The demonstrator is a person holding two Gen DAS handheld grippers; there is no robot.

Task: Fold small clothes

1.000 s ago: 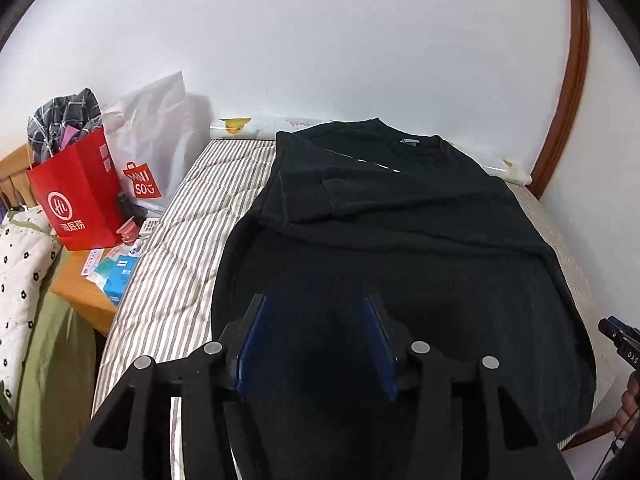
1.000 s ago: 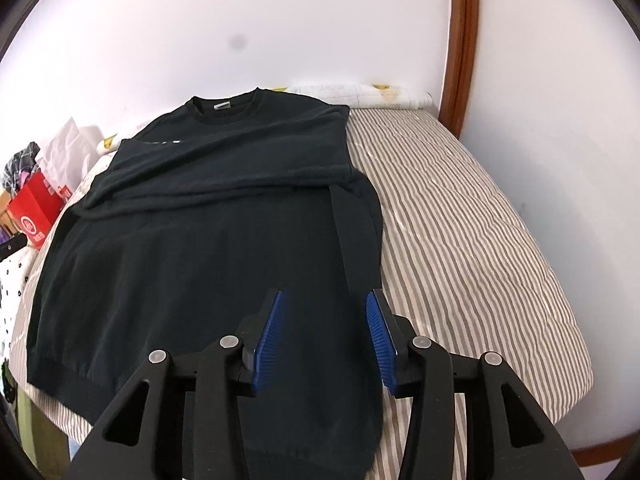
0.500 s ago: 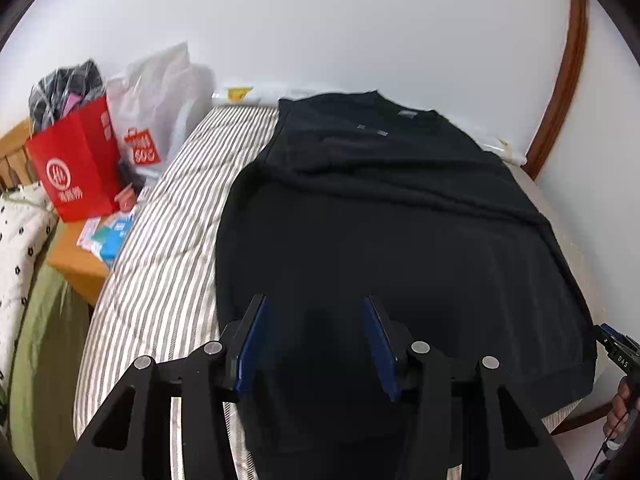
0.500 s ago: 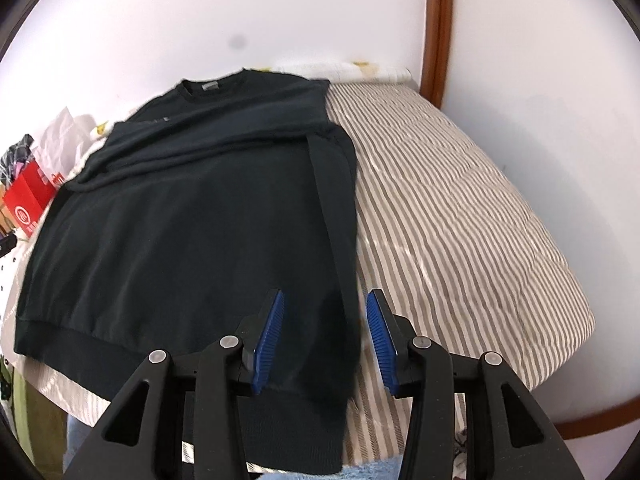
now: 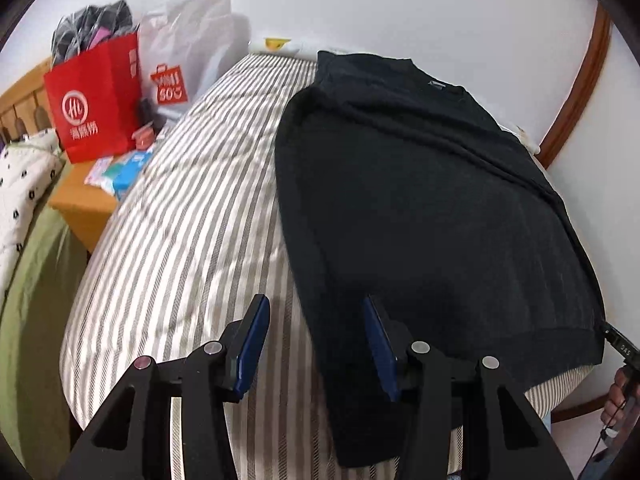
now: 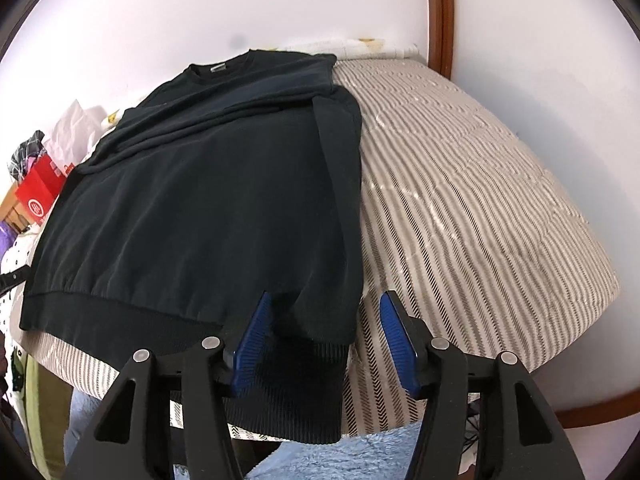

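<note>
A black long-sleeved sweatshirt (image 5: 432,200) lies flat on the striped mattress (image 5: 192,216), neck at the far end, sleeves folded across the chest. It also shows in the right wrist view (image 6: 208,208). My left gripper (image 5: 316,344) is open and empty, low over the sweatshirt's near left hem corner. My right gripper (image 6: 326,340) is open and empty, over the near right hem corner, whose ribbed band (image 6: 288,392) hangs over the mattress edge.
A red paper bag (image 5: 96,96) and a white plastic bag (image 5: 184,48) stand on a wooden bedside table (image 5: 84,200) left of the bed. White wall and a brown wooden frame (image 6: 440,12) lie behind. Striped mattress (image 6: 480,184) lies bare to the right of the sweatshirt.
Both grippers have pulled back toward the near edge of the bed and apart, the left to the left hem corner, the right to the right hem corner. Both stayed open.
</note>
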